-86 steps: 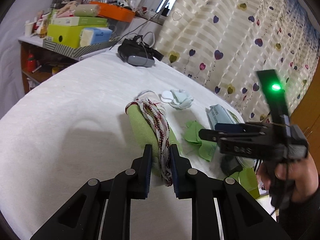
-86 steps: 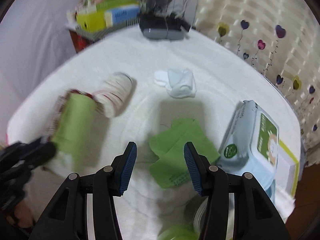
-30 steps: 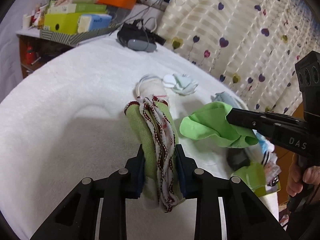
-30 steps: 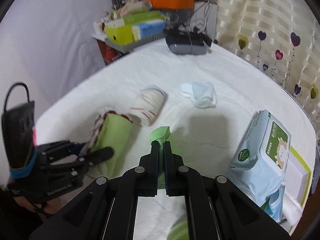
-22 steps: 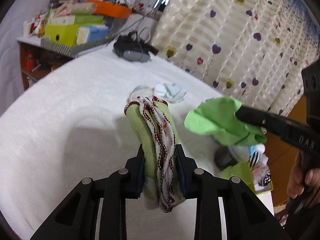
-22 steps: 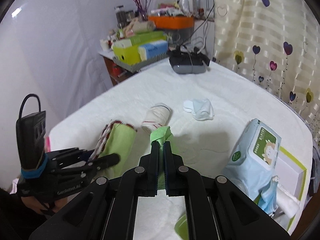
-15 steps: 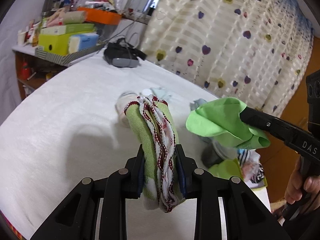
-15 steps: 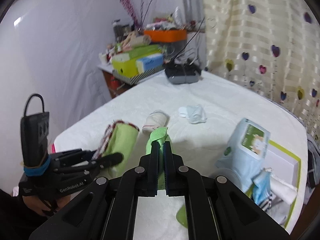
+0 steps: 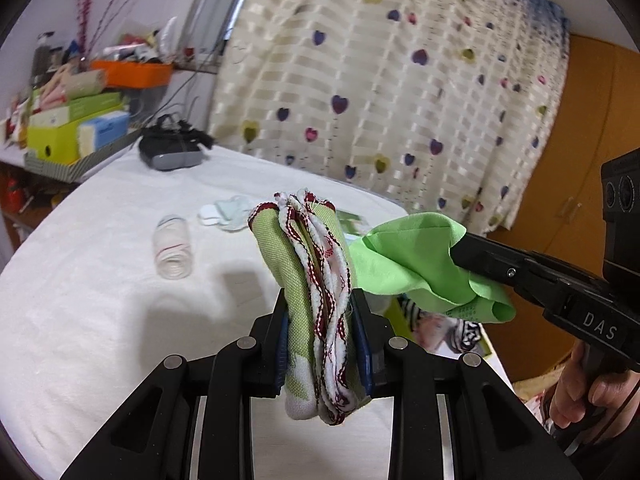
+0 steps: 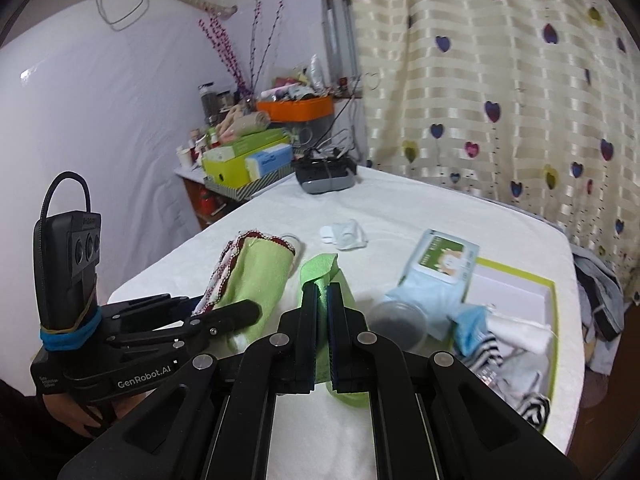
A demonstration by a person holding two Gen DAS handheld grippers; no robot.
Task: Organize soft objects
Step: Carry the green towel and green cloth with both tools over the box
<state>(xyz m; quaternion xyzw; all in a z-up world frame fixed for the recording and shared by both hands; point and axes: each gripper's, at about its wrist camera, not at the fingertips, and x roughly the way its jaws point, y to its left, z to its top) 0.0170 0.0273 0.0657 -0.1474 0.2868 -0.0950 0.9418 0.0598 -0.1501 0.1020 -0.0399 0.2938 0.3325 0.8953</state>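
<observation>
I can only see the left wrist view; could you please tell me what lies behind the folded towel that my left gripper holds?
Observer: A pale blue wipes pack lies flat there, almost wholly hidden from you by the folded towel.
Operator: Thank you. Is there a container near it?
Observer: Yes, an open white box with a green rim sits right beside the pack, with striped socks in it.
Operator: And how is the right gripper holding its piece?
Observer: The right gripper is shut on a thin fold of the green cloth, which sticks up past its tips.
</observation>
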